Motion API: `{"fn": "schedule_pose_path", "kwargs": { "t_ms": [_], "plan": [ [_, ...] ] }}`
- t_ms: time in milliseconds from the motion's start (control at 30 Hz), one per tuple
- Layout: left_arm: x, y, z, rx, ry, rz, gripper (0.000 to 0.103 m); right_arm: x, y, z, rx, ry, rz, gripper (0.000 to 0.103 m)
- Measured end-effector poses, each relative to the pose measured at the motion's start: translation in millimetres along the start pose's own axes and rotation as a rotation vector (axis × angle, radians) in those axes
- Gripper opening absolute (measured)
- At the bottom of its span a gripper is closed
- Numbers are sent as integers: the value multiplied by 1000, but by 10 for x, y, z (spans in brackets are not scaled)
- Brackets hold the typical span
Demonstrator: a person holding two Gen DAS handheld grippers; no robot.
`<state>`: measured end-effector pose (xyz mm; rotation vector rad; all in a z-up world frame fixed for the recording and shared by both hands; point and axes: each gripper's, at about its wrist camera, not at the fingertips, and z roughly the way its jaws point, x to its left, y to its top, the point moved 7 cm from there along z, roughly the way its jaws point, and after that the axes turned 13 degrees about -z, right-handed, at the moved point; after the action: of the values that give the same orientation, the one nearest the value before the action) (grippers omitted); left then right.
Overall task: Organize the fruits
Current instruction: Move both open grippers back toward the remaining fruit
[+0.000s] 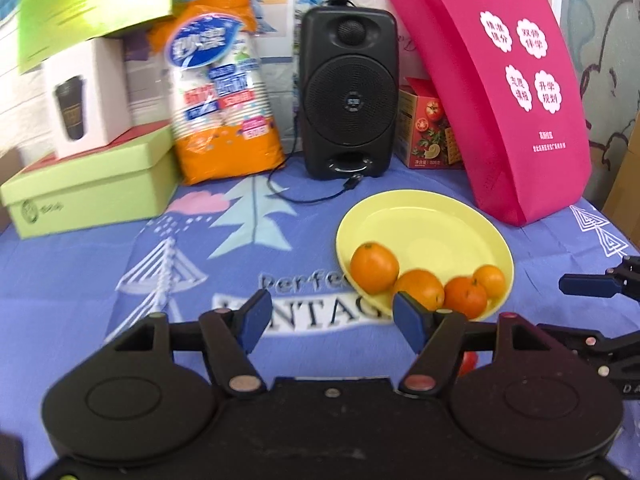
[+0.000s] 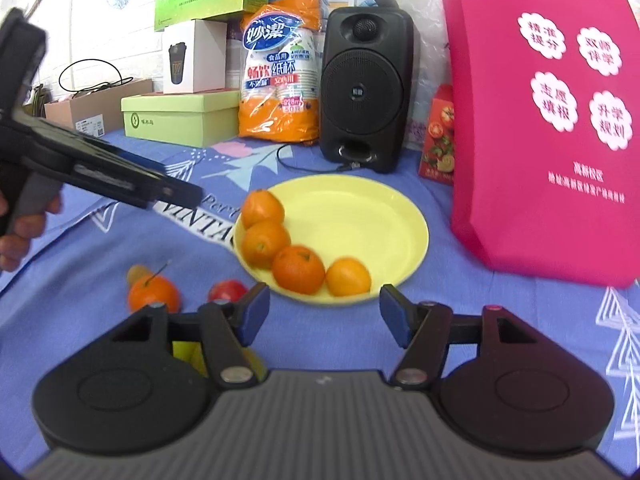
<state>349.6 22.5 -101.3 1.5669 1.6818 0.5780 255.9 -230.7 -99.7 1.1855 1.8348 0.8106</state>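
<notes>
While four oranges lie in a row along the near-left rim of the yellow plate on the blue cloth, both grippers hang just short of it. The left gripper and the right gripper each have their blue pads spread, with nothing between them. A fifth orange with a stem and a red fruit sit on the cloth left of the plate, and a black speaker and pink bag stand behind.

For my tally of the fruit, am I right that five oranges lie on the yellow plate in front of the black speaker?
Not quite: four oranges lie on the yellow plate, not five. The right wrist view shows a fifth orange off the plate, on the cloth. The plate does sit in front of the black speaker.
</notes>
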Motion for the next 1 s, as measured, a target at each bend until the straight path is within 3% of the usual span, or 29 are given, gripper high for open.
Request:
{"fn": "schedule_pose_path", "kwargs": {
  "t_ms": [267, 467, 800, 1000],
  "plan": [
    [191, -358, -416, -6, 63, -4, 74, 157, -223, -258, 15, 28, 5, 64],
    [296, -723, -493, 47, 83, 2, 74, 371, -382, -402, 38, 64, -29, 64],
    [208, -846, -237, 71, 93, 53, 74, 669, -557, -512, 68, 122, -75, 65],
    [143, -814, -60, 67, 105, 84, 74, 558, -556, -414, 91, 84, -56, 65]
  ]
}}
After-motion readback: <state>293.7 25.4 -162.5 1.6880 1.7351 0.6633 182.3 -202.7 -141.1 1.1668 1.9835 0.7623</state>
